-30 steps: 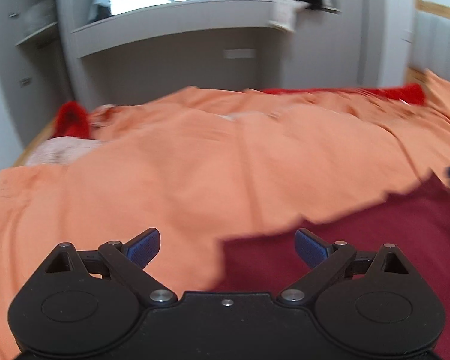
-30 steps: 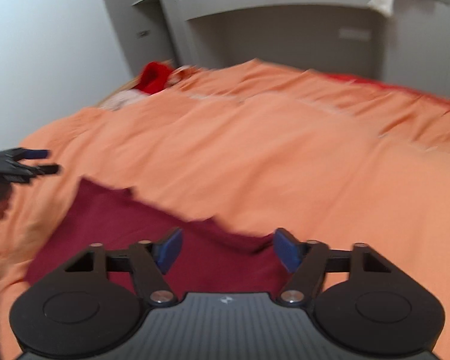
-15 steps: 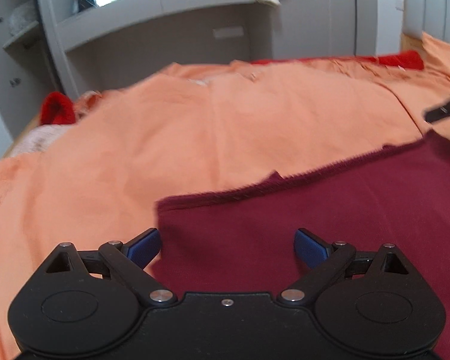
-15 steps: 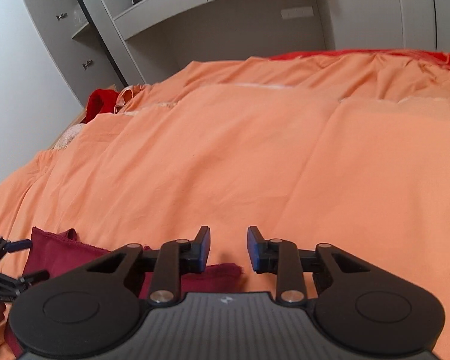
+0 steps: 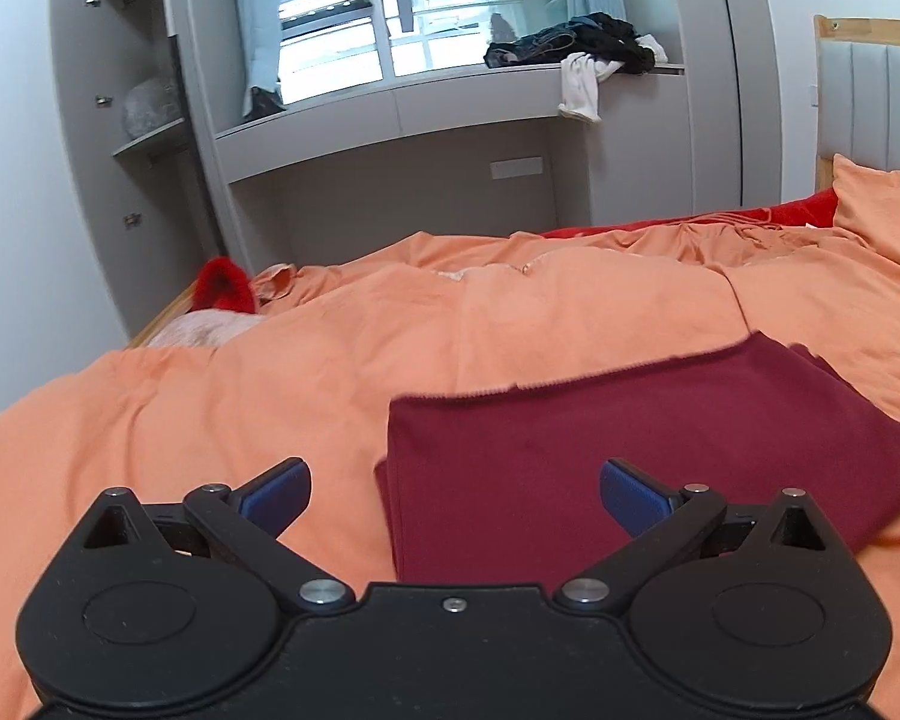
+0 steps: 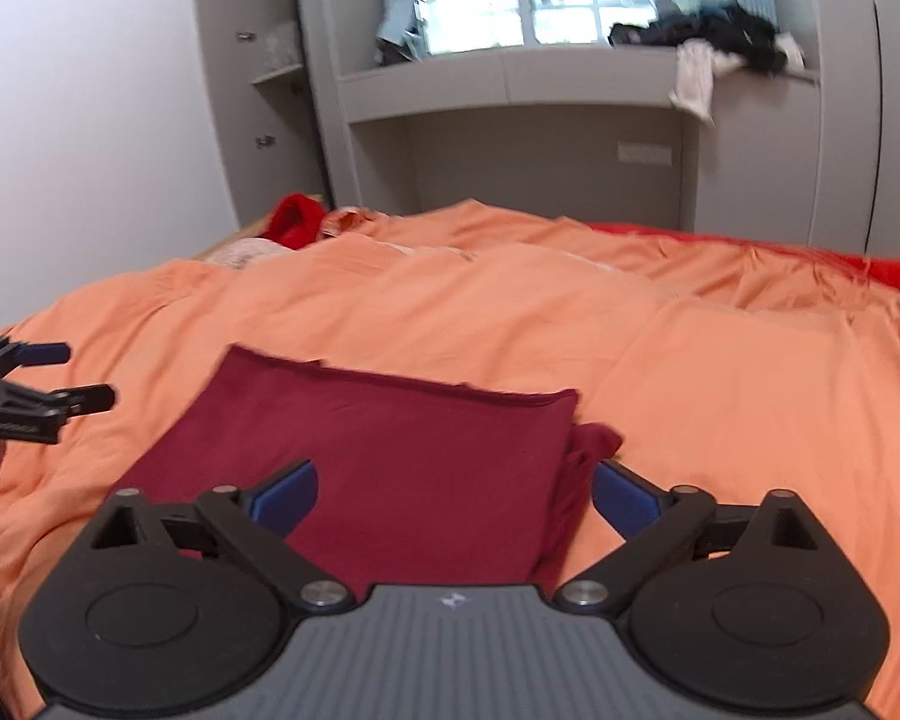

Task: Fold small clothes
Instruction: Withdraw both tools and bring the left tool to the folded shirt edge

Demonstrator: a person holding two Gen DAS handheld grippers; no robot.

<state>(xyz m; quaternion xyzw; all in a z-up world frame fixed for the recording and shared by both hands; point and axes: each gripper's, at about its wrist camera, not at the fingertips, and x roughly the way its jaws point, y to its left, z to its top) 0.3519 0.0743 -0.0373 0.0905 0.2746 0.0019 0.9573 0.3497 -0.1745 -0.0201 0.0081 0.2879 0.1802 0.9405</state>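
1. Orange bedding (image 5: 390, 372) covers the whole bed, rumpled into soft ridges, with grey built-in cupboards (image 5: 714, 120) and a bright window (image 5: 402, 18) behind it.
2. On the bedding lies the dark red garment (image 5: 600, 456), folded into a flat, roughly rectangular slab with a raw far edge; in the right wrist view a small bunch of the same cloth pokes out at its right corner (image 6: 594, 441).
3. Left claw (image 5: 455, 495) hangs just above the garment's near left corner, its jaws opening to full spread; the blue pads (image 5: 276, 489) pinch nothing.
4. Right claw (image 6: 453, 495) hovers over the garment's near right side, jaws opening wide, with the cloth below them but not gripped.
5. Beyond the garment, at the bed's far left corner, sits a red fluffy item (image 5: 225, 288). Dark clothes (image 5: 570, 42) and a white cloth (image 5: 582, 90) are piled on the window ledge.
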